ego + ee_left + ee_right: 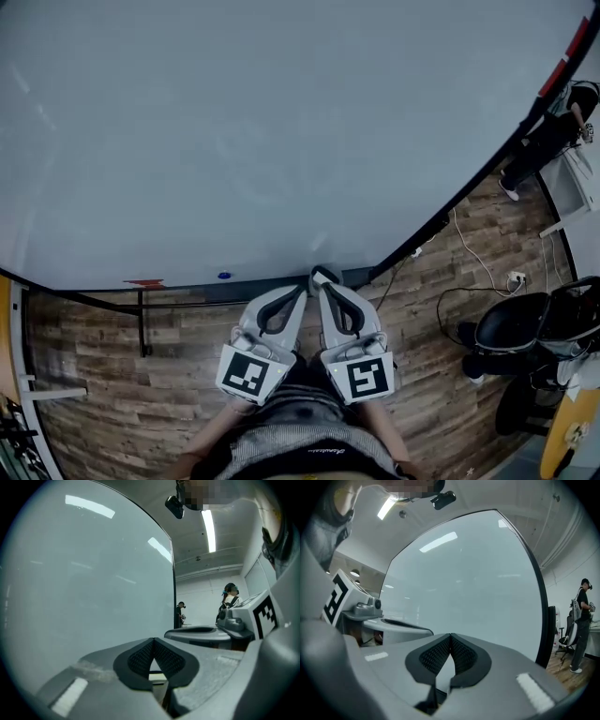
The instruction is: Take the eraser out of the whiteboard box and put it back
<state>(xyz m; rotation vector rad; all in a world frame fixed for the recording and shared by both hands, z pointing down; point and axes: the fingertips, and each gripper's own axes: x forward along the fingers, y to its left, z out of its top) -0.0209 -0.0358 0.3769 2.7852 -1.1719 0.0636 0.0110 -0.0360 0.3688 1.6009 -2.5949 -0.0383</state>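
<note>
Head view: holds the grey left hand-held gripper [302,291] and grey right hand-held gripper [324,279] level and side by side, tips near the dark ledge [211,292] under the wide pale whiteboard [281,122], probably poised to search along it. Shows no eraser or whiteboard box, only a small red thing [145,282] and a blue dot [223,276] there, with a black office chair [511,328] well apart.
Left gripper view: shows ribbed pads pressed together, nothing between.
Right gripper view: likewise closed and empty, with bare board ahead and nothing blocking

Ceiling strip lights [208,529] glare softly off the pale whiteboard [281,141], while fisheye bending and dark corners frame both gripper views.
</note>
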